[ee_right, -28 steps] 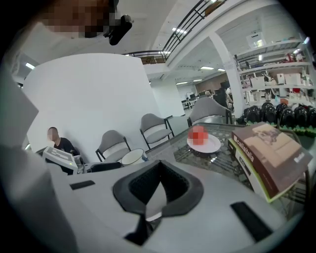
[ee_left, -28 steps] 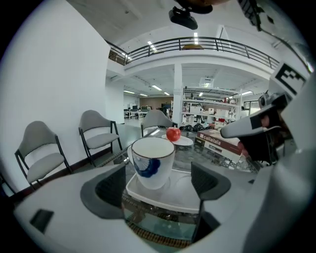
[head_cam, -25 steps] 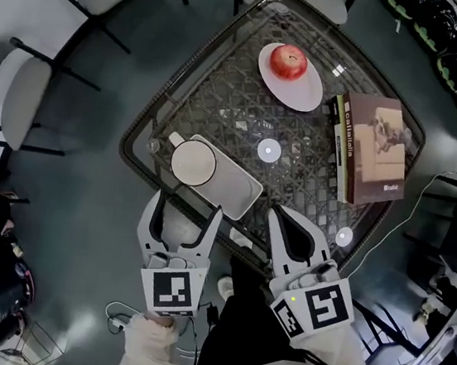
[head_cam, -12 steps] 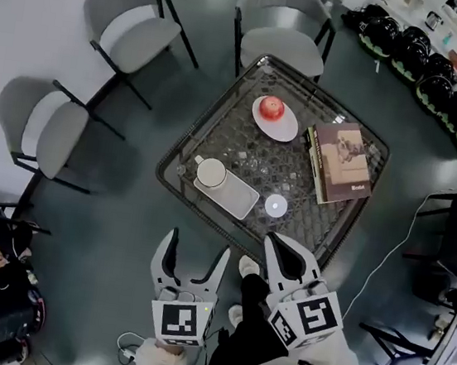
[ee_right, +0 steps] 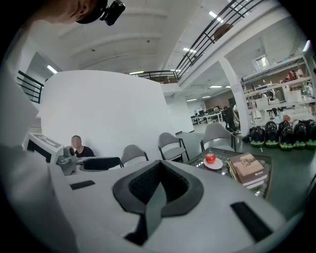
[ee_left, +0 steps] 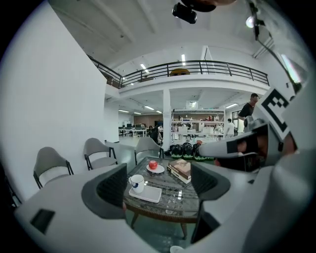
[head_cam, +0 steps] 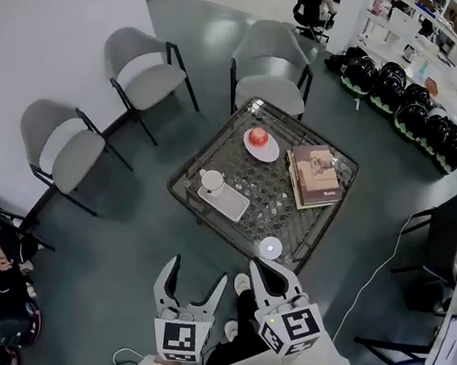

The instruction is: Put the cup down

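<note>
My left gripper [head_cam: 195, 271] has jaws apart and is empty. My right gripper [head_cam: 265, 270] has jaws together and is empty. Both are well short of the table [head_cam: 185, 183]. One cup [head_cam: 211, 181] stands on one tray [head_cam: 231, 208] at the table's near-left. I judge the placing done; next, just stay clear. Farther across: one apple [head_cam: 258, 135], one plate [head_cam: 268, 150], one book stack [head_cam: 315, 175]. Around the table: three chairs [head_cam: 148, 82].

Print on the book [head_cam: 317, 174] is too small to read.
</note>
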`<state>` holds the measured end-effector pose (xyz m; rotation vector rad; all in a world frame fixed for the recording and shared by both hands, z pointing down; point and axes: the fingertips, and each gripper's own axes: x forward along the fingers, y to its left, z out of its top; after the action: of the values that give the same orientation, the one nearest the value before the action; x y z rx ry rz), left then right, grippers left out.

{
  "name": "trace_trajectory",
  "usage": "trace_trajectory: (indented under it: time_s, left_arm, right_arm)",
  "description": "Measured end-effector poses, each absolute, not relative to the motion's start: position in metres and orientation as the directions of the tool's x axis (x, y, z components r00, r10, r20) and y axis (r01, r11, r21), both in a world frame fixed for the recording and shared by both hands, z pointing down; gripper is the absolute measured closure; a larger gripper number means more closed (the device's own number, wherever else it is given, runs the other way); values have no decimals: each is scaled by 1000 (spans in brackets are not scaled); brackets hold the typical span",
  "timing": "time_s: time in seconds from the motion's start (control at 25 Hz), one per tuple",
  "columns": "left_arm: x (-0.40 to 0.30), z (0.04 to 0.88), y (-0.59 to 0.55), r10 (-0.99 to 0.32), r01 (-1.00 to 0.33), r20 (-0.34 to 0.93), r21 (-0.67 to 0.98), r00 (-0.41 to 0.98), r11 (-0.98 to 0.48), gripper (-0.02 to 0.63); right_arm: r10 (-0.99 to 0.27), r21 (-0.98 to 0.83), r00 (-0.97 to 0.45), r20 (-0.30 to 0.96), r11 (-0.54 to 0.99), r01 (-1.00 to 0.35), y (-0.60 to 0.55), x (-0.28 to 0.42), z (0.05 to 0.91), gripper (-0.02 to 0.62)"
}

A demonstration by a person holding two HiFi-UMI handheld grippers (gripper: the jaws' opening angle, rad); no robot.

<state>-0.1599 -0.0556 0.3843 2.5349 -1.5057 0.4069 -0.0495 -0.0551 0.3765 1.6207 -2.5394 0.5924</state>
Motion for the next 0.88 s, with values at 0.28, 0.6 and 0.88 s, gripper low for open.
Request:
trace_trajectory:
  time_s: [0.28, 0.6, 0.88]
  left_arm:
    - [-172, 333, 9, -855, -880, 245, -19, 456, -475, 192]
    - [-175, 303, 61, -870, -883, 195, -37, 452, -467, 282]
    - [-166, 295, 93, -864, -877, 207, -51, 459, -478, 359]
  right_arm:
    - [-856, -245, -466, 223, 413, -877, 0, -58, 335, 591]
    - [-848, -222, -498, 179, 458, -860, 48, -71, 304, 591]
    - [-846, -218, -505, 171, 468, -857, 75, -72, 294, 591]
